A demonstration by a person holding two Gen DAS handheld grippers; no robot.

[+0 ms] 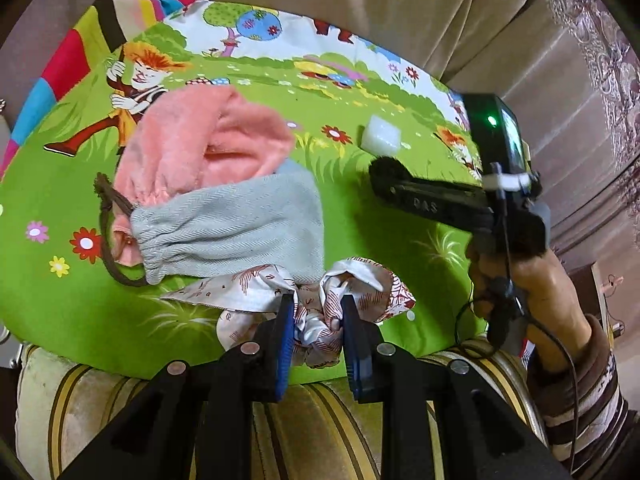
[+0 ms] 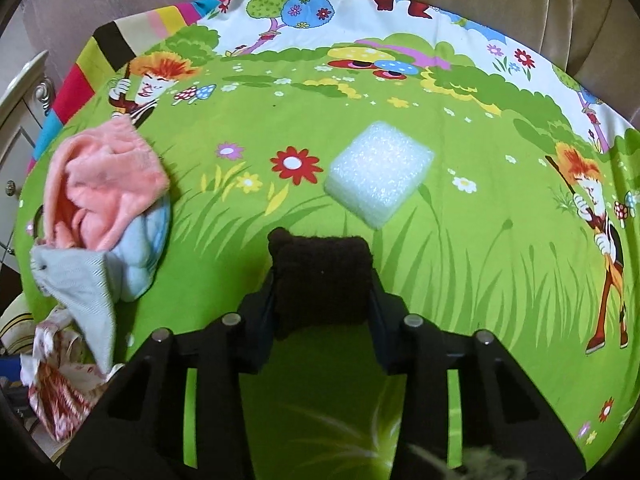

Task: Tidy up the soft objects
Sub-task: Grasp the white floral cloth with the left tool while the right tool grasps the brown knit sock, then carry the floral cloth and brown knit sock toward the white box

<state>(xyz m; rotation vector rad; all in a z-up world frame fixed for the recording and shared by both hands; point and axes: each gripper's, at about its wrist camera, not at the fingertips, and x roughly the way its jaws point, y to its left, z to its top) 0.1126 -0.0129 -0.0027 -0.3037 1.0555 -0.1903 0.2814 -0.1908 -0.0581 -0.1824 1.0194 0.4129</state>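
My left gripper (image 1: 316, 304) is shut on a white cloth with a red print (image 1: 360, 280), bunched at the near edge of the green cartoon sheet (image 1: 360, 216). Just beyond it lies a grey drawstring bag (image 1: 240, 224) with a pink fleece cloth (image 1: 200, 148) spilling from it. My right gripper (image 2: 322, 280) is shut on a dark brown fuzzy pad (image 2: 320, 252) just over the sheet. A white foam block (image 2: 380, 180) lies right in front of the pad. In the left wrist view the right gripper (image 1: 380, 172) reaches in from the right.
The pile with the pink fleece (image 2: 104, 184), a light blue cloth (image 2: 144, 248) and the grey bag (image 2: 76, 276) fills the sheet's left side. A striped cushion (image 1: 320, 412) edges the front, a beige sofa back (image 1: 400, 8) rises behind, and white furniture (image 2: 24, 92) stands left.
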